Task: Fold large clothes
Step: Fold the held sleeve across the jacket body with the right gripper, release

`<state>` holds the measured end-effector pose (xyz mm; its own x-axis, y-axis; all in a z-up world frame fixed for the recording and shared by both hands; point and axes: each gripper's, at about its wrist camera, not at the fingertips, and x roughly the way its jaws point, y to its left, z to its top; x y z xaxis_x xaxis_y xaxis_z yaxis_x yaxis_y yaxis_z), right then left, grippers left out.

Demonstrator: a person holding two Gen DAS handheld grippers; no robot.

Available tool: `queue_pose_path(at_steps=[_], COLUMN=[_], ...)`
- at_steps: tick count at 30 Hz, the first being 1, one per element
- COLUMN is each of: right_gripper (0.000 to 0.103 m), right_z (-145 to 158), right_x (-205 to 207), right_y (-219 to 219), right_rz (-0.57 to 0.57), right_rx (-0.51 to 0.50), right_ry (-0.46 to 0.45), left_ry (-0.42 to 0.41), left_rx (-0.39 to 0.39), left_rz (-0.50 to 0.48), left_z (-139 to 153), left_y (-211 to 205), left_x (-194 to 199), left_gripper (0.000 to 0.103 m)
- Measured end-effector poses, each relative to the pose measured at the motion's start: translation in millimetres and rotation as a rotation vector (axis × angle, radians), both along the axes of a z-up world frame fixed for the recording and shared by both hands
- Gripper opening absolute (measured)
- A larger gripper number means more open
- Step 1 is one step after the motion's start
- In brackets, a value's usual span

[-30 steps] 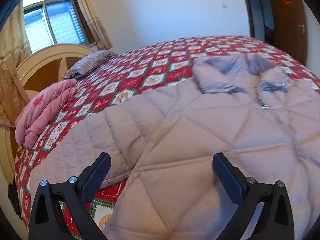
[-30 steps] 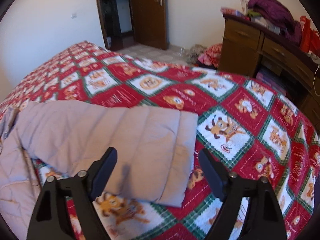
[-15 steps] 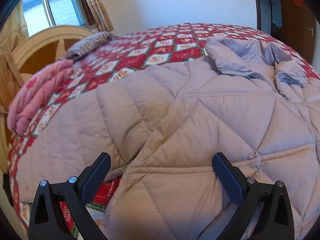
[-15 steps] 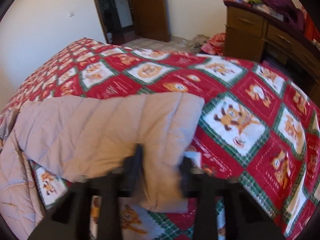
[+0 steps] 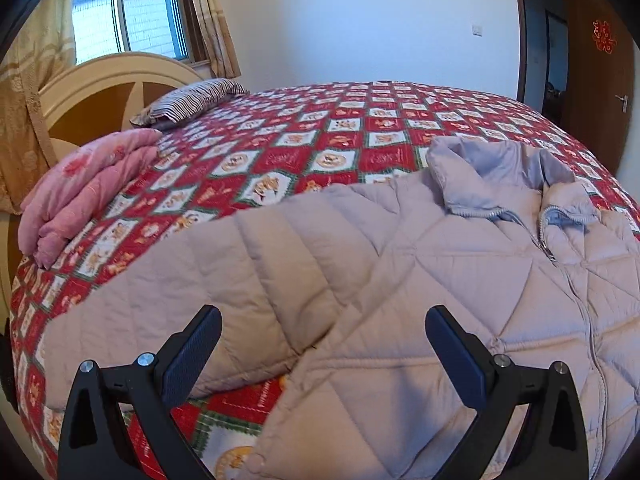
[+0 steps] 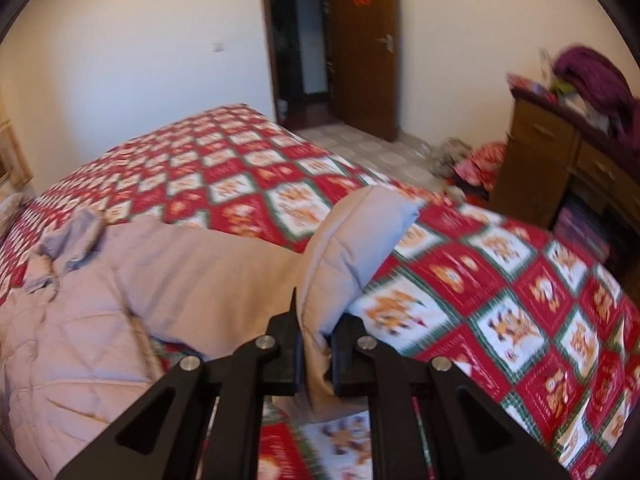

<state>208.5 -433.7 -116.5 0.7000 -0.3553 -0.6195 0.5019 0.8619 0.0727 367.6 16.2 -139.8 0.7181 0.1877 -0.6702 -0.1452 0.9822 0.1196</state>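
A beige quilted puffer jacket (image 5: 420, 272) lies face up on the bed, zipped, collar (image 5: 496, 172) toward the far side. Its left sleeve (image 5: 192, 296) stretches out flat to the left. My left gripper (image 5: 322, 354) is open and empty, hovering just above the jacket where that sleeve meets the body. In the right wrist view my right gripper (image 6: 316, 356) is shut on the cuff end of the jacket's right sleeve (image 6: 352, 248) and holds it lifted off the bed. The jacket body (image 6: 76, 344) lies to its left.
The bed has a red, green and white patterned cover (image 5: 320, 140). A folded pink quilt (image 5: 88, 188) and a striped pillow (image 5: 192, 100) lie by the headboard (image 5: 108, 92). A wooden dresser (image 6: 560, 160) piled with things stands right of the bed, by an open door (image 6: 360, 44).
My right gripper came down over the right sleeve's cuff, shut on it and lifted it off the bed. My left gripper stayed open, dipping toward the jacket and drawing back.
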Motion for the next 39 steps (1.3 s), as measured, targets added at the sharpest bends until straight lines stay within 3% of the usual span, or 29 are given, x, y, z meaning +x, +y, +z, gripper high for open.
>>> queue_pose_path(at_steps=[5,12,24,32,35,36,39], right_gripper=[0.011,0.011,0.011,0.013,0.035,0.052,0.058], right_z=[20,24,-29,-65,-75,-77,-67], right_x=[23,66,135,158,163,161,147], right_y=[45,118,271,336,346,349,355], right_rz=[0.101,0.246,0.511,0.614,0.641,0.669,0.72], right_rx=[-0.053,-0.113,-0.135,-0.157,-0.13,-0.107,-0.098], right_ry=[-0.019,-0.026,0.019,0.069,0.099,0.105,0.091], left_ry=[0.011,0.02,0.023,0.018,0.024,0.023,0.01], left_rx=[0.033,0.007,-0.007,-0.013,-0.02,-0.017,-0.007], left_rz=[0.007,0.033,0.085,0.193,0.228,0.236,0.261], left_z=[-5,-14,-18,-23,-25,-25,-21], left_y=[2,14,49,94,109,112,119], left_x=[7,9,10,-4,-10,-12,-19], left_gripper=[0.102,0.102,0.102,0.102,0.102,0.102,0.102])
